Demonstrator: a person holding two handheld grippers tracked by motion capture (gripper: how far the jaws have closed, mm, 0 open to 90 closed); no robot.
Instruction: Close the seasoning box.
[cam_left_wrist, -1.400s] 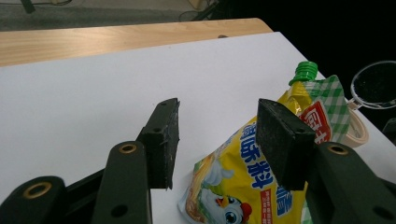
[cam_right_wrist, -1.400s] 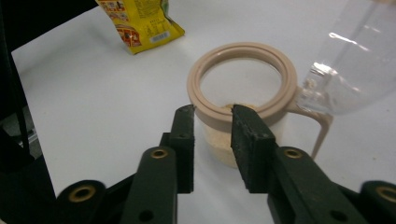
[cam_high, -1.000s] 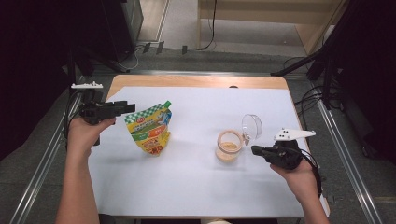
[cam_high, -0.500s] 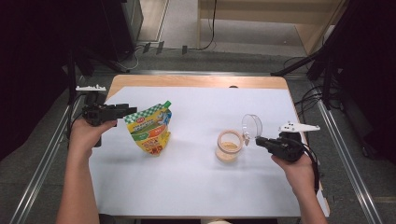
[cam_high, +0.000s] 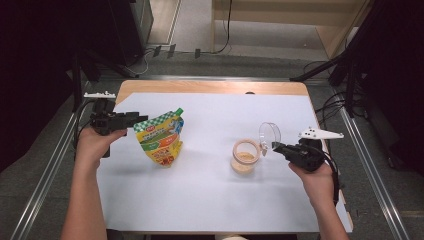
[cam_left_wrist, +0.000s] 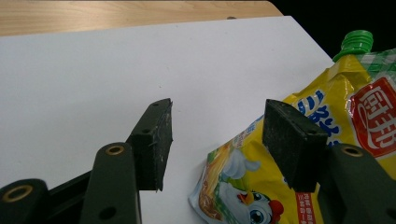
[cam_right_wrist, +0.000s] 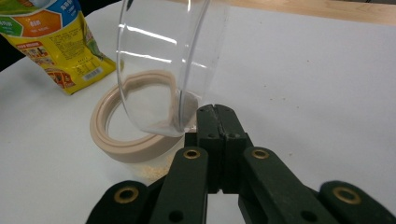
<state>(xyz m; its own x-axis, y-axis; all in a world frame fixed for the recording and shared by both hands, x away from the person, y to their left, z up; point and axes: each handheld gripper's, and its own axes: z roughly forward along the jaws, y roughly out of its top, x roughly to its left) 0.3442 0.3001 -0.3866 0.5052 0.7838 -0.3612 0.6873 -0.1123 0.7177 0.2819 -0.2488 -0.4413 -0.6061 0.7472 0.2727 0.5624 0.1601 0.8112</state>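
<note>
My left hand-held gripper (cam_left_wrist: 215, 140) has just let go of the standing pouch (cam_high: 161, 138), jaws half open beside it, while my right hand-held gripper (cam_right_wrist: 215, 116) pinches the jar (cam_high: 244, 162) lid (cam_right_wrist: 163, 65) open, so pouring looks finished.

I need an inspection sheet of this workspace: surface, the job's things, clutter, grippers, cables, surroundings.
Surface: white sheet on a wooden table; a few crumbs beside the jar.
Job's things: yellow pouch with green cap, standing at the left; jar with a beige rim, tan powder inside, its clear hinged lid raised.
Clutter: nothing seen.
Grippers: left gripper open, jaws just opened wider, one pad over the pouch, not pressing it. Right gripper has its jaws together at the base of the lid; whether it pinches anything is unclear.
Cables: black cable at the right wrist; more on the floor behind.
Surroundings: metal rails along both sides, grey floor, dark stands.
</note>
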